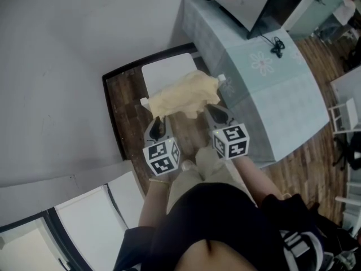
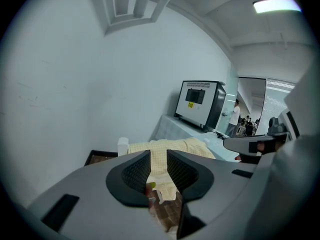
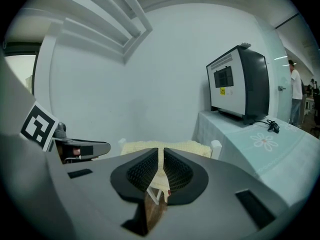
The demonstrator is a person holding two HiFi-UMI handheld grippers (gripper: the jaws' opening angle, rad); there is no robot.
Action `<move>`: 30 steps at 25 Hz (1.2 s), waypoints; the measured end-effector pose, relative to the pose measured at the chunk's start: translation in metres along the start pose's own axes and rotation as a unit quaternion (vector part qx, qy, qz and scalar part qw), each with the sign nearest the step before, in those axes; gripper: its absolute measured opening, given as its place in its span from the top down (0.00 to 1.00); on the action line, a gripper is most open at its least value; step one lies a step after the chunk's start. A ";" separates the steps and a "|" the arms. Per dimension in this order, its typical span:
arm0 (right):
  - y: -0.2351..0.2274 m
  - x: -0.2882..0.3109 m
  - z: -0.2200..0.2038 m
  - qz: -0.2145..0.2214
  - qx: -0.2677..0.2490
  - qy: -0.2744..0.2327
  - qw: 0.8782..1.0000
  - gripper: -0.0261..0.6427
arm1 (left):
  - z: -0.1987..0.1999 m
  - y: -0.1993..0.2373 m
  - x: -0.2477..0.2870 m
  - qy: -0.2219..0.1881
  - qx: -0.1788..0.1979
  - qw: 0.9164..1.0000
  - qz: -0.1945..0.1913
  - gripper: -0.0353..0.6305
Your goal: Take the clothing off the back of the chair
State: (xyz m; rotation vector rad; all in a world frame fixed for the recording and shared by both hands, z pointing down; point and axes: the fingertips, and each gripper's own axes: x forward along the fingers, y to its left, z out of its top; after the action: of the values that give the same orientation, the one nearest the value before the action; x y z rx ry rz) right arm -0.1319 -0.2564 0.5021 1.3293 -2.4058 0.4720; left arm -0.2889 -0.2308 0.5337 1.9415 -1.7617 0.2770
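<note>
Head view: chair (image 1: 167, 70) sits in a tight corner, with the wall on the left and far sides and the table (image 1: 282, 97) edge close on the right. Only a narrow strip of wood floor (image 1: 125, 103) flanks it. Pale yellow clothing (image 1: 183, 94) is draped over the chair back, nearest the person. Left gripper (image 1: 158, 121) and right gripper (image 1: 215, 112) sit side by side just short of the garment's near edge, one at each end of it.

Left gripper view: jaws slightly apart, nothing pinched. Clothing (image 2: 187, 145) lies straight ahead past the left gripper (image 2: 159, 154) tips, showing through the gap. White chair post (image 2: 122, 145) is left of it; the table (image 2: 175, 126) with a boxy appliance (image 2: 200, 103) is behind, right.

Right gripper view: right gripper (image 3: 161, 151) jaws closed to a thin slit, with no cloth visibly caught. Clothing (image 3: 142, 147) spans the chair back dead ahead, post (image 3: 216, 146) at its right end, table (image 3: 250, 139) just beyond. Blank wall behind.
</note>
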 end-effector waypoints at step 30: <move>-0.086 0.091 -0.048 -0.020 0.023 0.075 0.997 0.37 | -0.036 0.027 0.102 0.017 -0.001 0.997 0.070 0.33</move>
State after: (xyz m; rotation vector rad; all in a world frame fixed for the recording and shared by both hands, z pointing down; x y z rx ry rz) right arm -0.0972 -0.3452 0.5963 1.3102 -2.2551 0.5971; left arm -0.2940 -0.3032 0.6178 1.8037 -1.8784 0.3549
